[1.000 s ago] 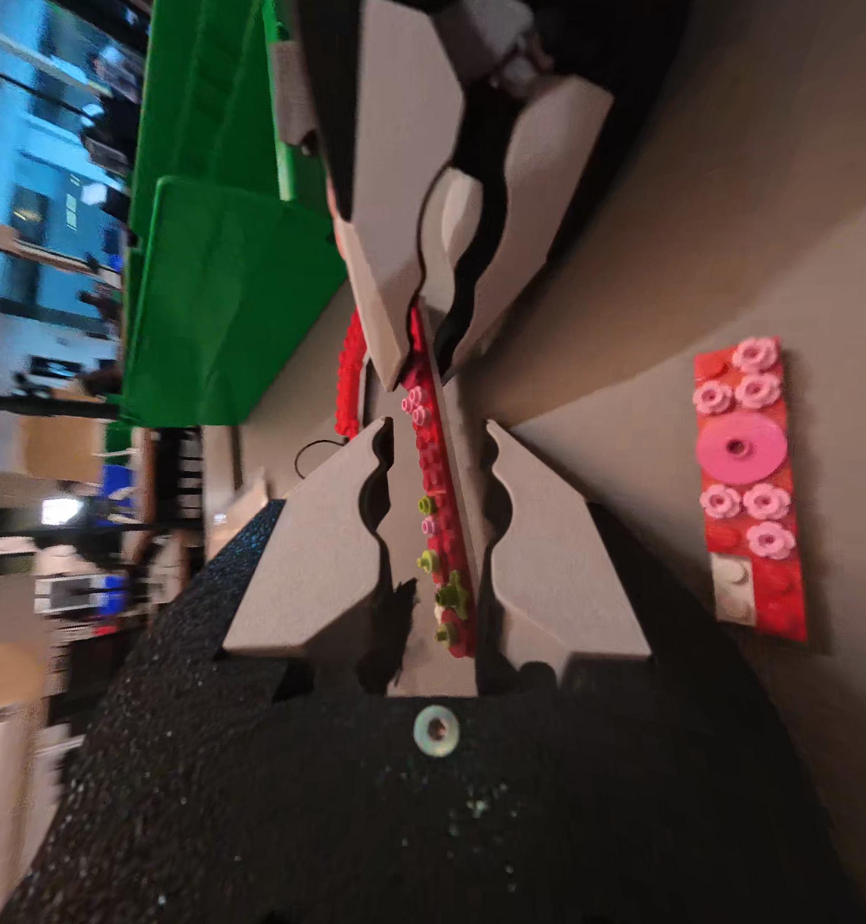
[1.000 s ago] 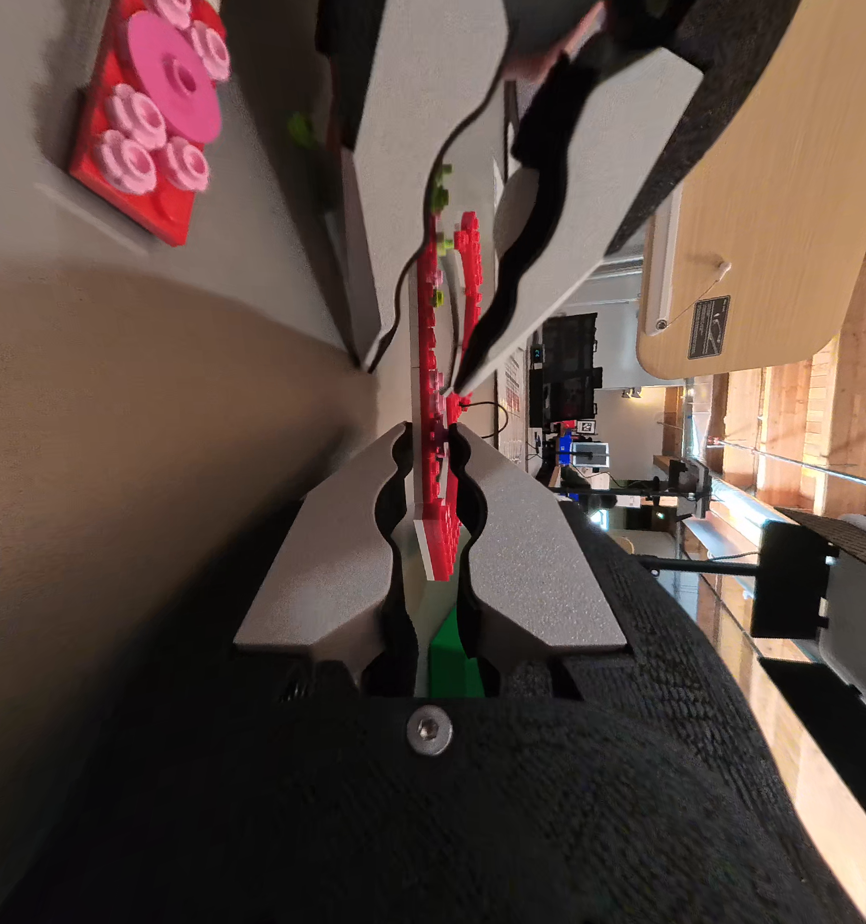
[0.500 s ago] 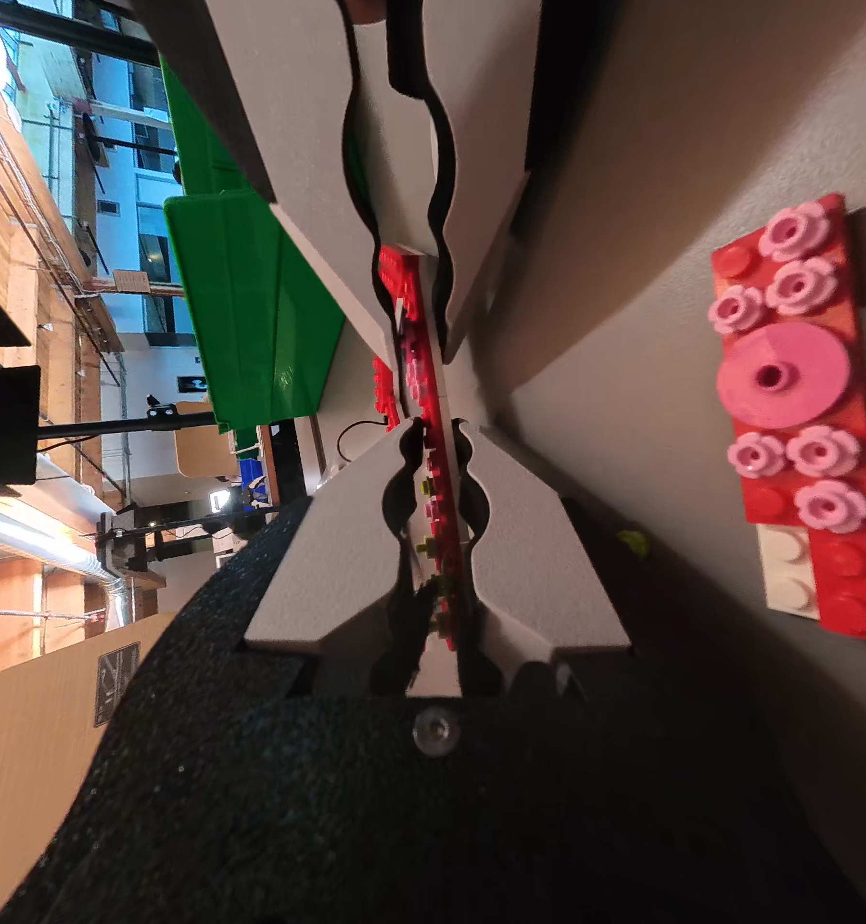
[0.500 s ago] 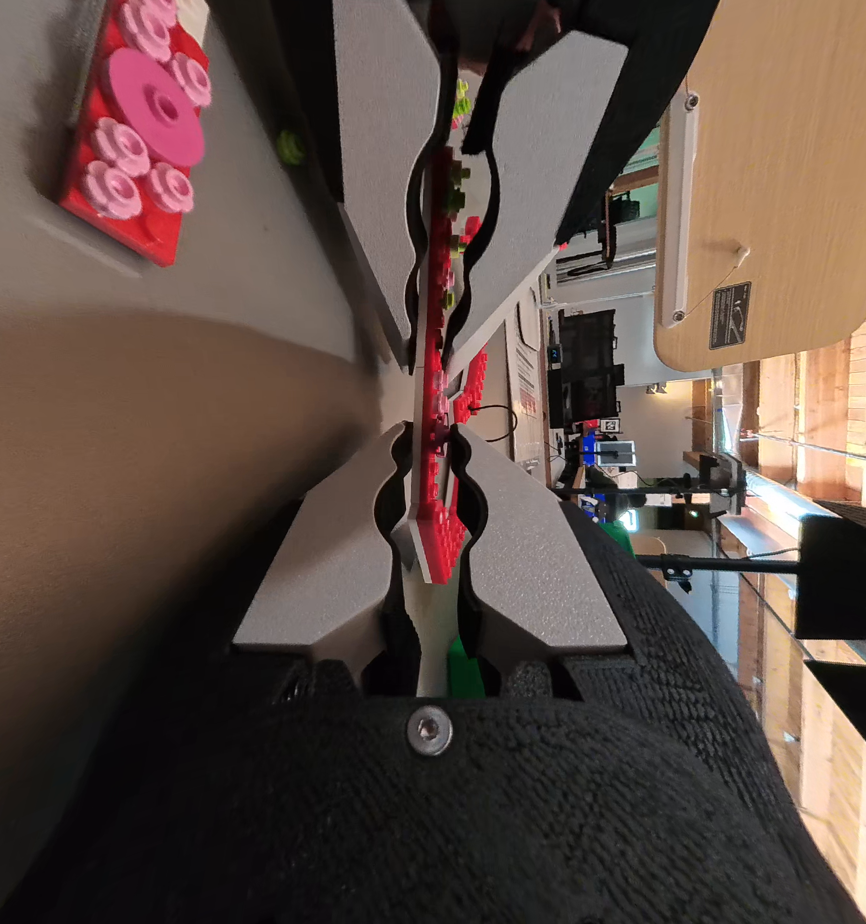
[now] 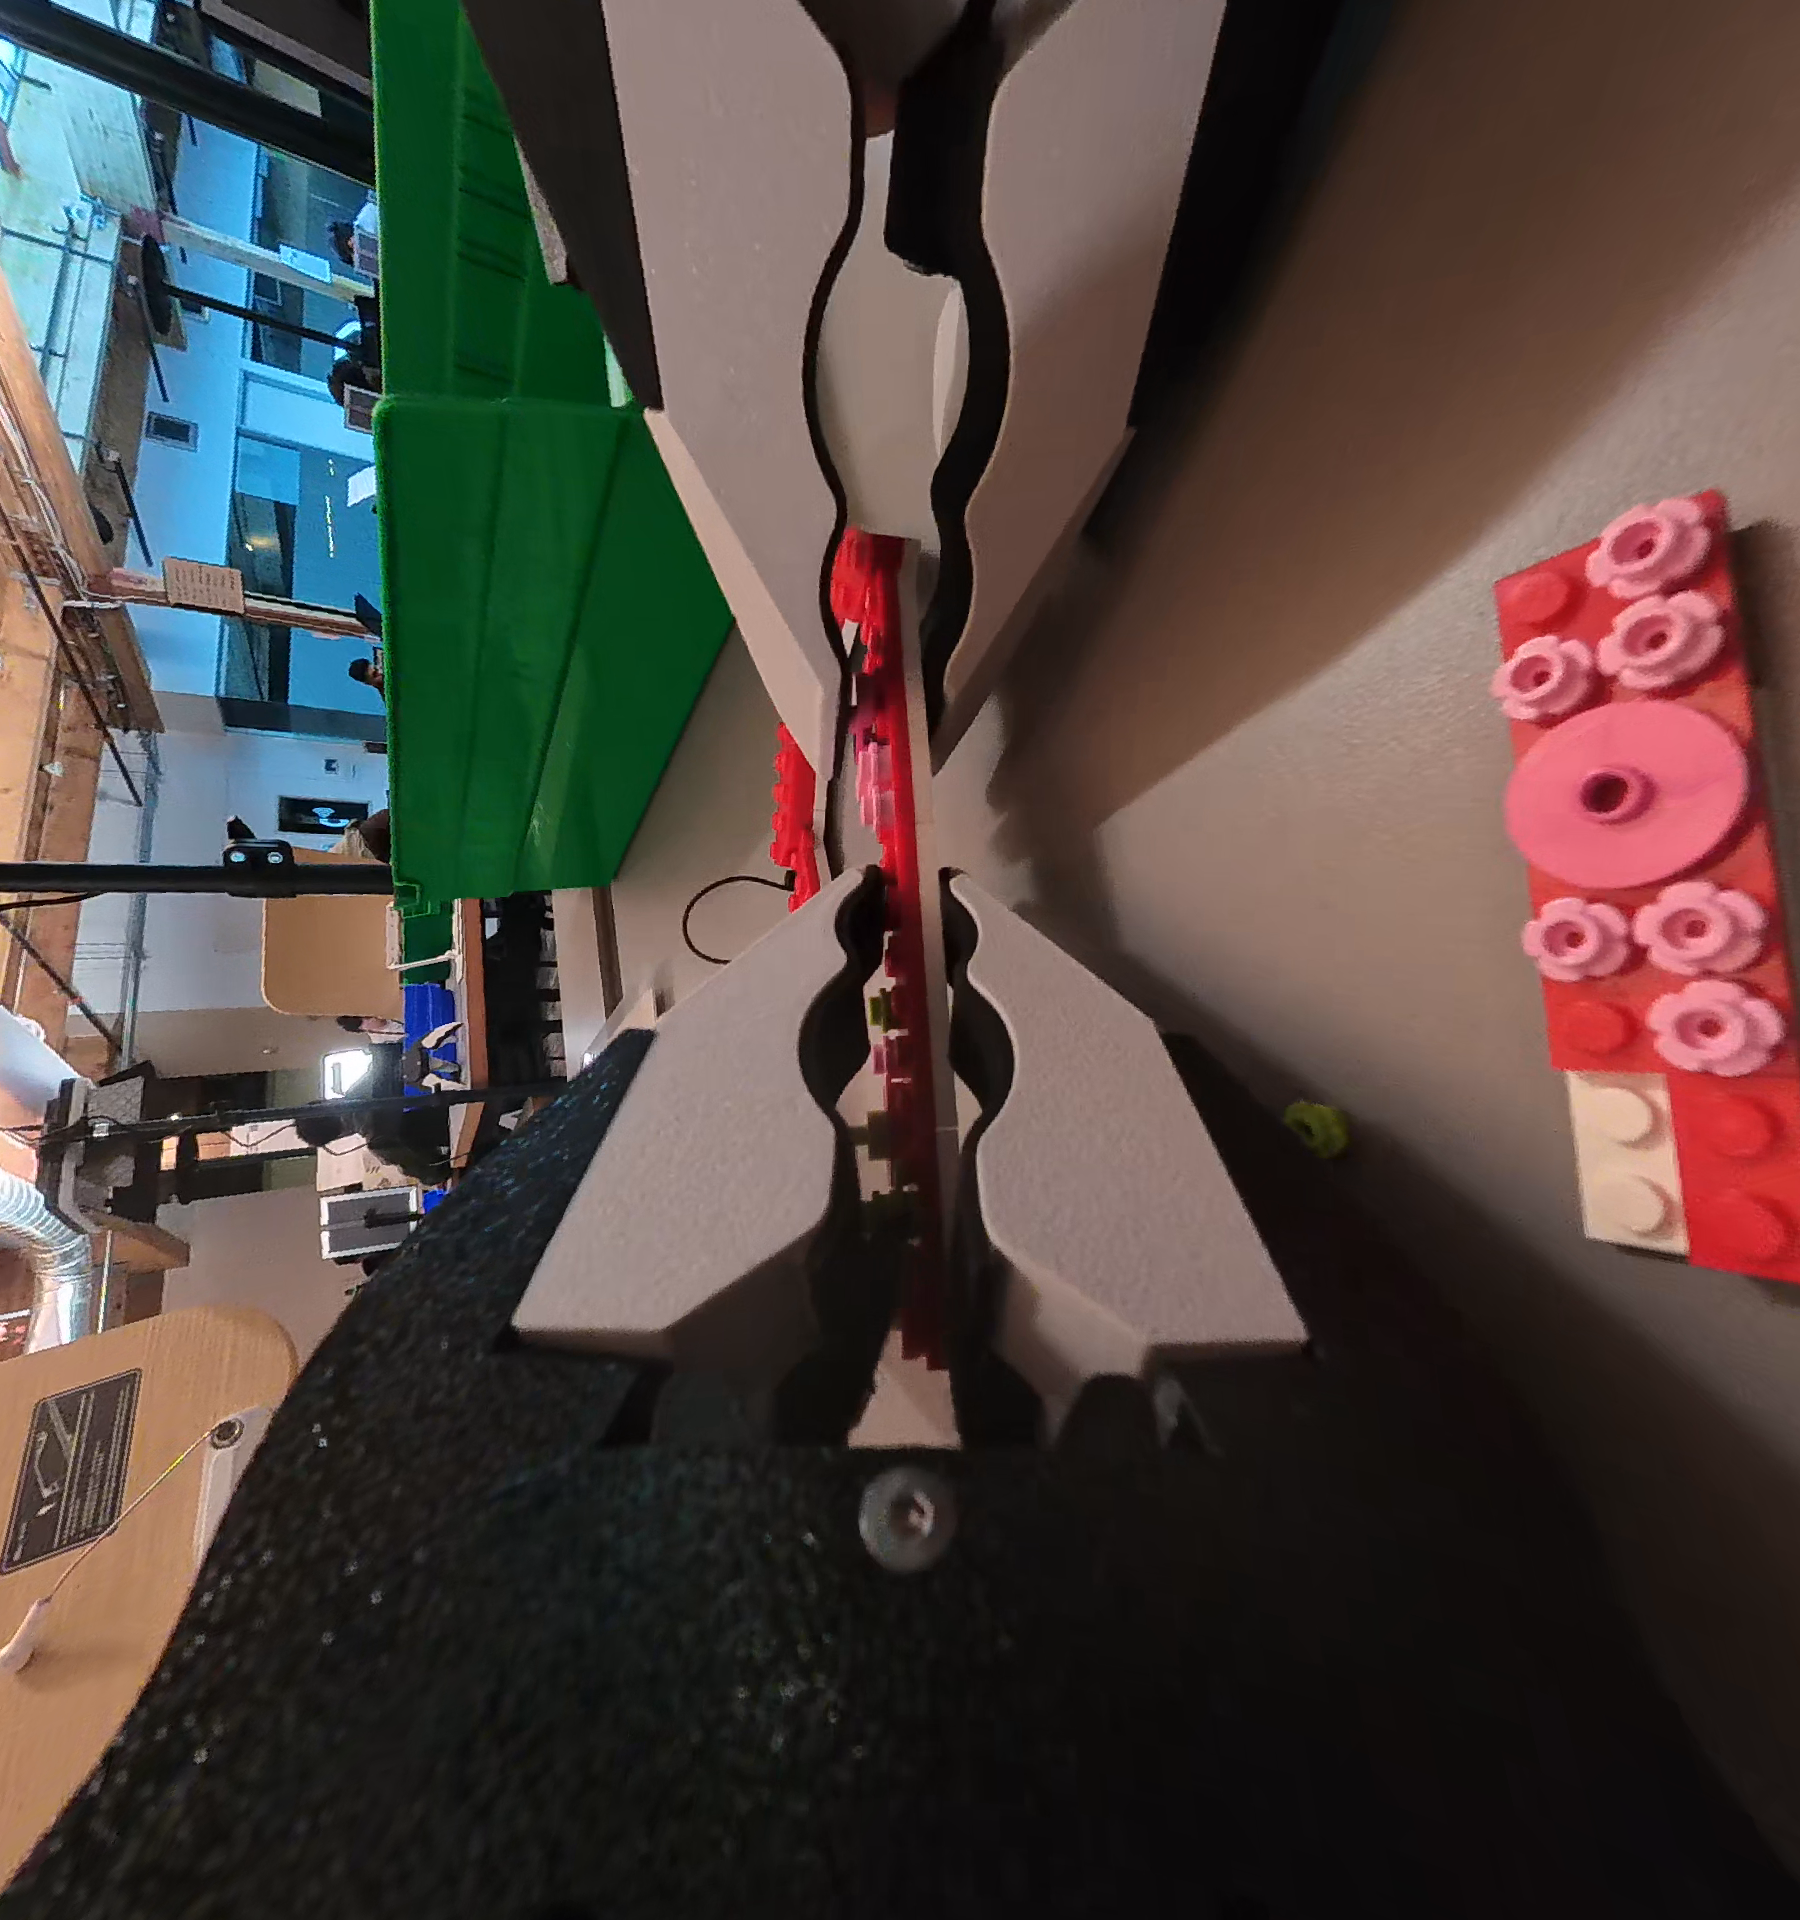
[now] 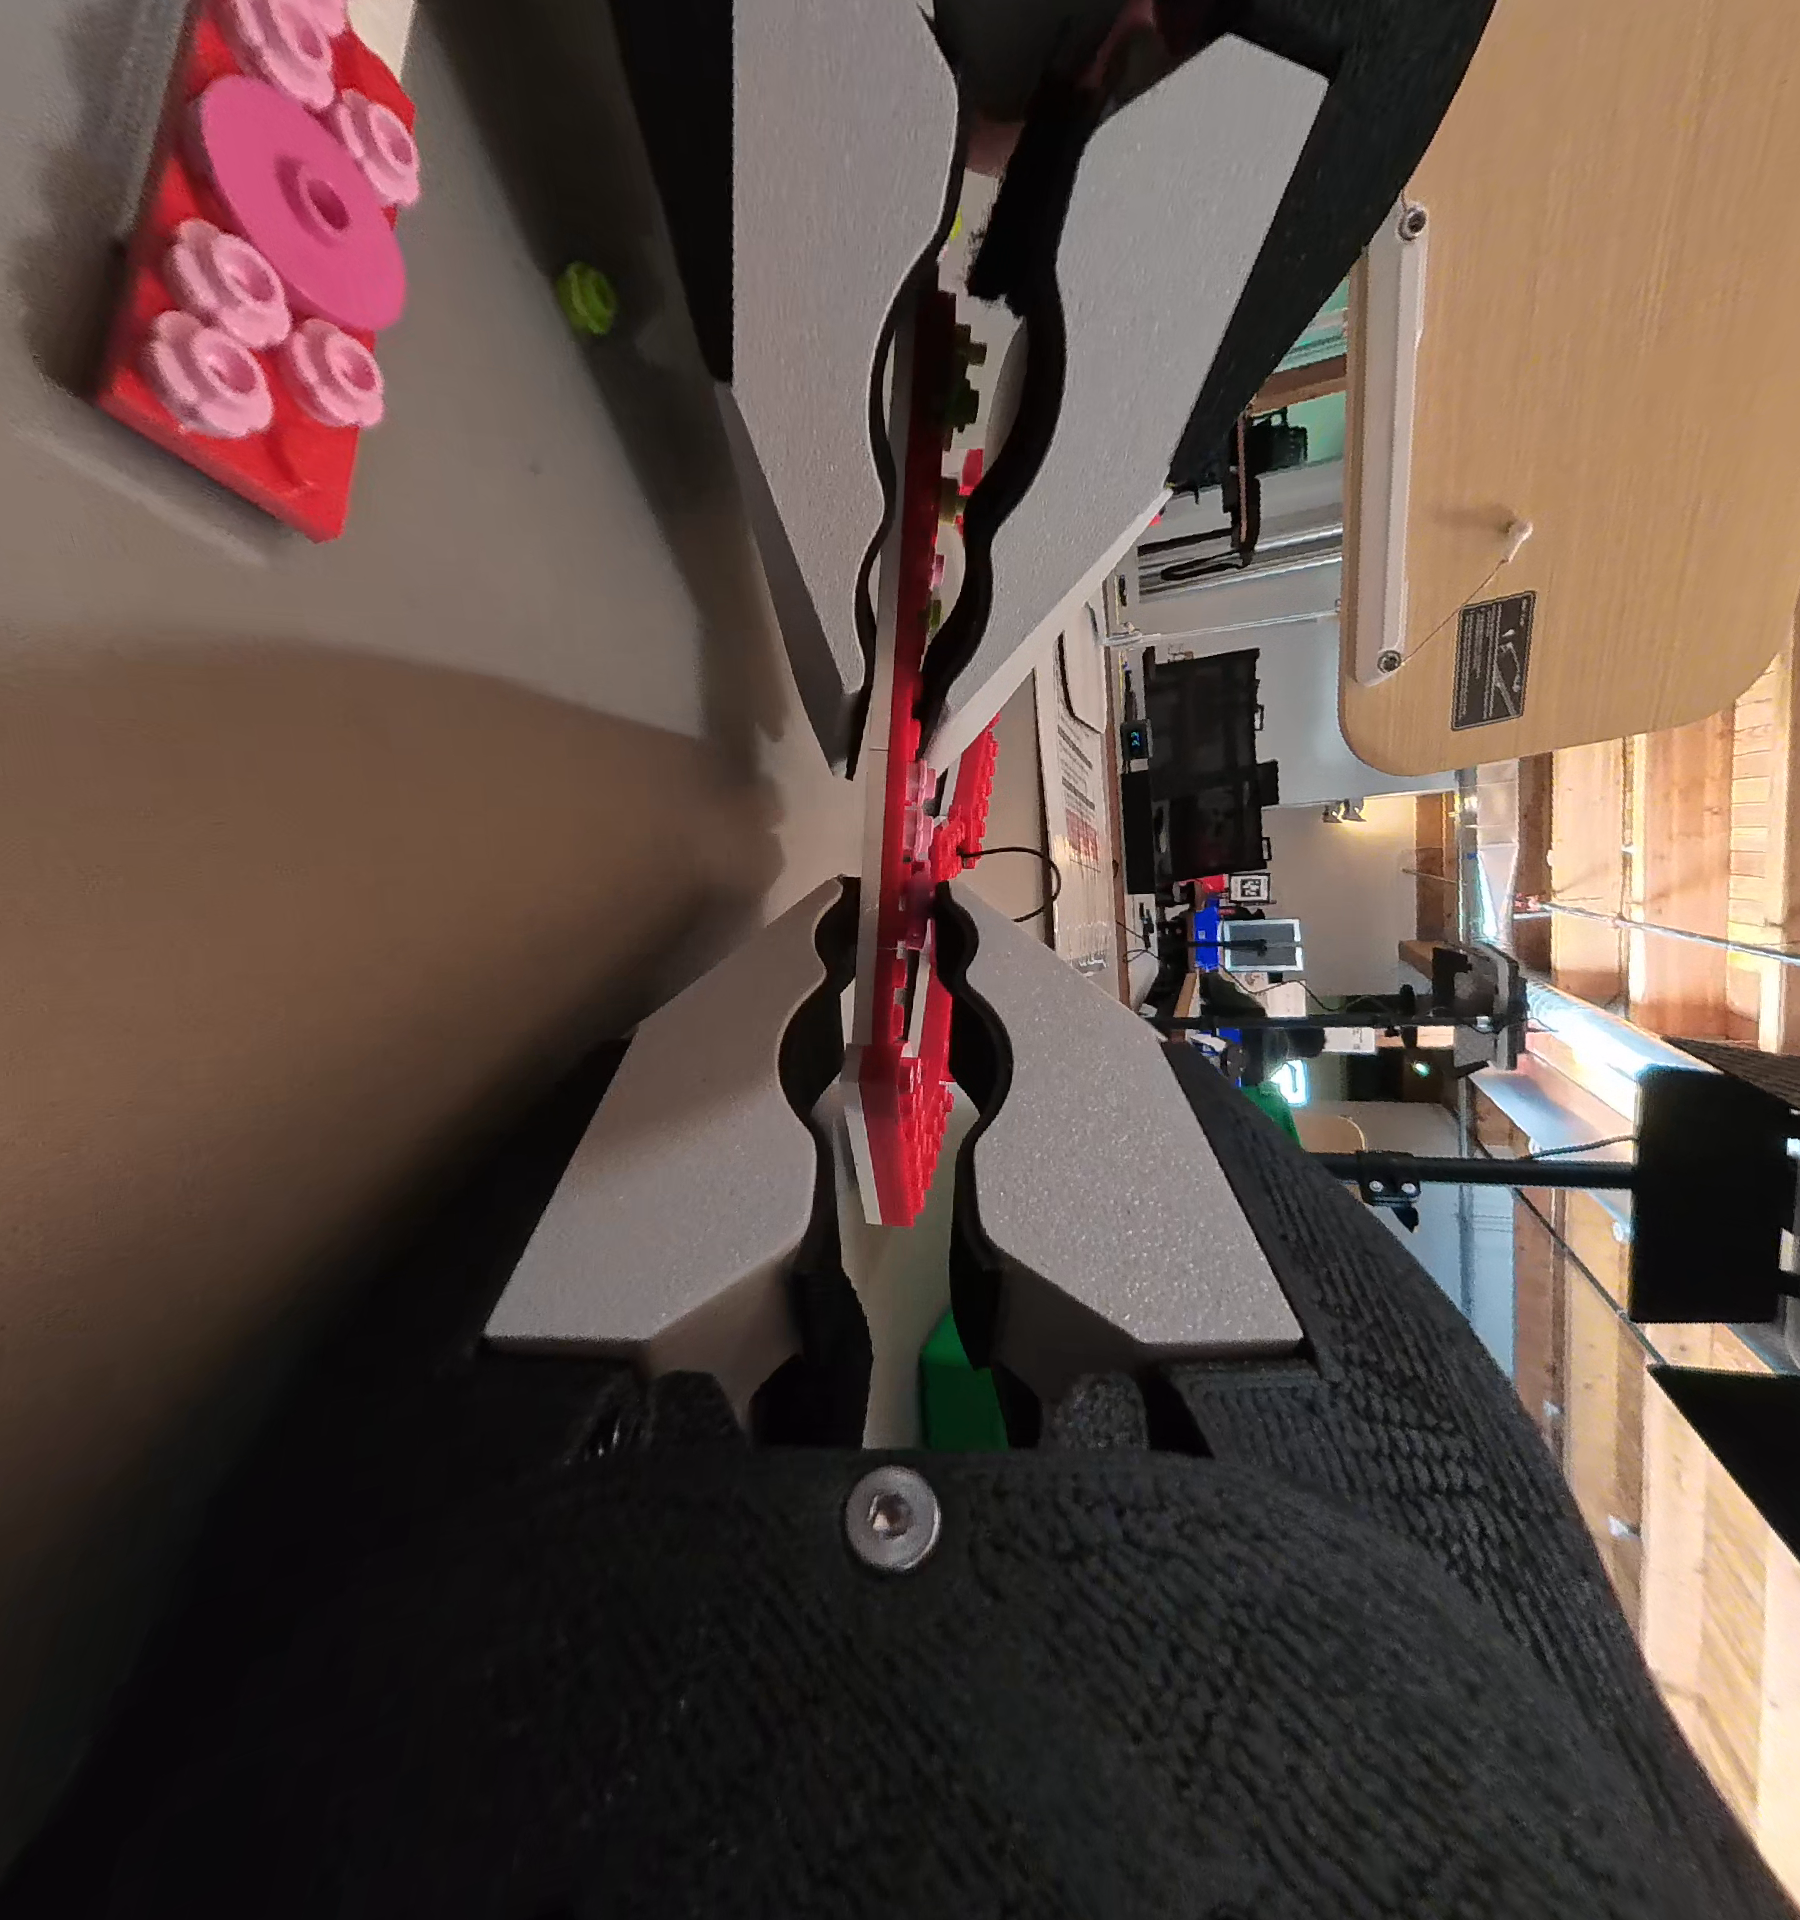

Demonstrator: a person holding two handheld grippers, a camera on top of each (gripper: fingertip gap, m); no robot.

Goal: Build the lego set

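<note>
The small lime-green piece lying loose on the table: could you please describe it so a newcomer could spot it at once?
Start from the grey table and find the flat red plate with pink flowers lying on it. Between that plate and the left gripper sits the small round lime-green piece, alone on the bare surface. It is the only loose green part; the other green bits sit on the long red strip that both grippers hold.

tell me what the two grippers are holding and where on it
Both hold one red lego plate edge-on: the left gripper clamps one end, the right gripper the opposite end.
</note>
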